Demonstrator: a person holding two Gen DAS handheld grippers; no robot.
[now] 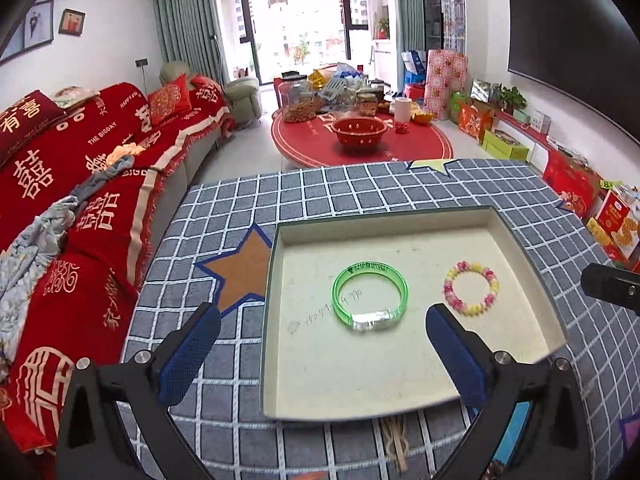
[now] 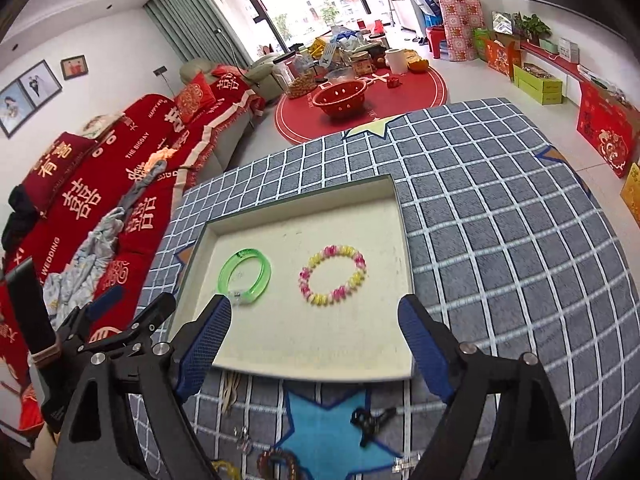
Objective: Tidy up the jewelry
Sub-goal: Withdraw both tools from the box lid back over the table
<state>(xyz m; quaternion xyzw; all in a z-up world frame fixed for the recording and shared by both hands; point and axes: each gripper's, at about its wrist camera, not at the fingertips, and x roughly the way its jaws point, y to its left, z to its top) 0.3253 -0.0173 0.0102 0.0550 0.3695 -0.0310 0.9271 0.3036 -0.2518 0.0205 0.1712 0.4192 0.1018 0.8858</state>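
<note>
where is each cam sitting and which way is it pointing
Left wrist: rides on the left gripper, angled down over the tray toward the window; its own open blue fingers show, and the right gripper's tip at the right edge.
Right wrist: rides on the right gripper, angled down over the same tray from further right; its open fingers show, and the left gripper at lower left.
Shared: the tray, green bangle, beaded bracelet, checked cloth, red sofa, round red table.
</note>
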